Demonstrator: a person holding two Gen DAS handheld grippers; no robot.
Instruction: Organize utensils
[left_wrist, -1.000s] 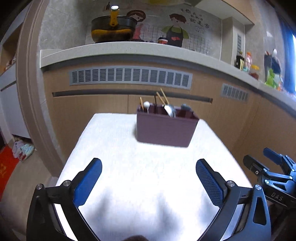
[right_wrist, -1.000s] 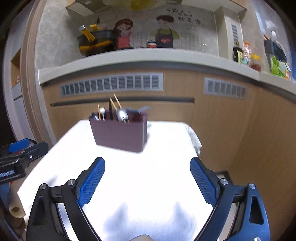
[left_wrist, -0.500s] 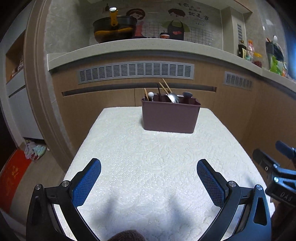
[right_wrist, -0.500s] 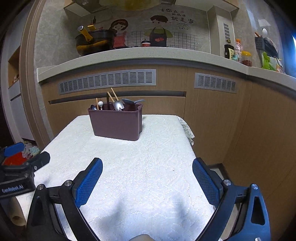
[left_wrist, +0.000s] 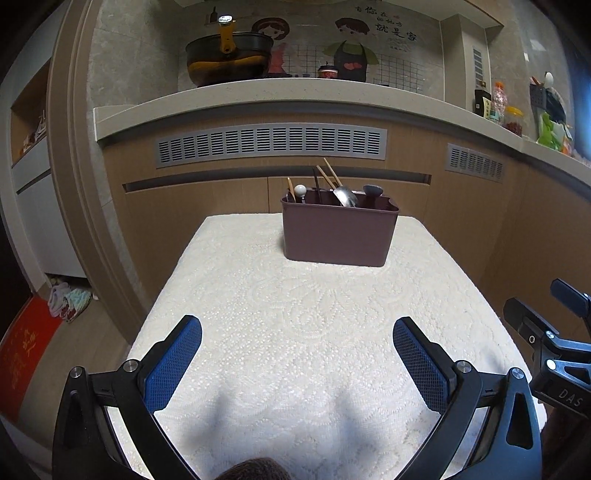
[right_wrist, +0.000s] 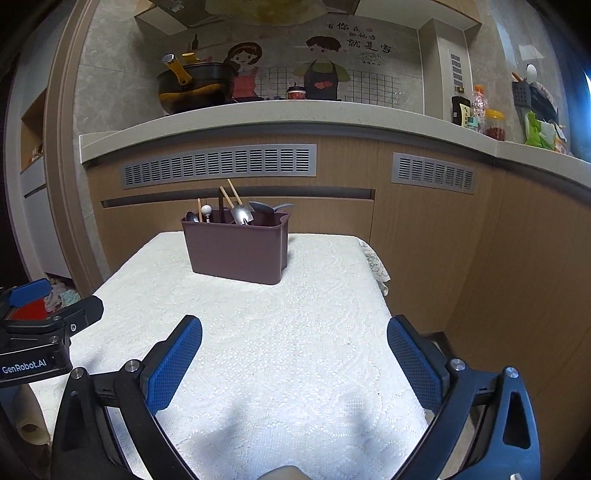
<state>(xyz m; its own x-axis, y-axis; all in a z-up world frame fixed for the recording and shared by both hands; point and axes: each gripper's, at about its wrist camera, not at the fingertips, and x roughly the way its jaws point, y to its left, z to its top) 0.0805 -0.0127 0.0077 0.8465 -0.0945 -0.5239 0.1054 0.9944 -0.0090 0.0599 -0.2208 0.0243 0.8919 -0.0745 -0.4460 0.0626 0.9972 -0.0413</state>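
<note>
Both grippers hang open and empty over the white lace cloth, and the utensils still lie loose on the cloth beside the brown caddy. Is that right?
Not quite. No utensils lie on the white lace cloth; the spoons and chopsticks stand inside the brown caddy, as the right wrist view shows. The left gripper and right gripper are indeed open and empty.
</note>
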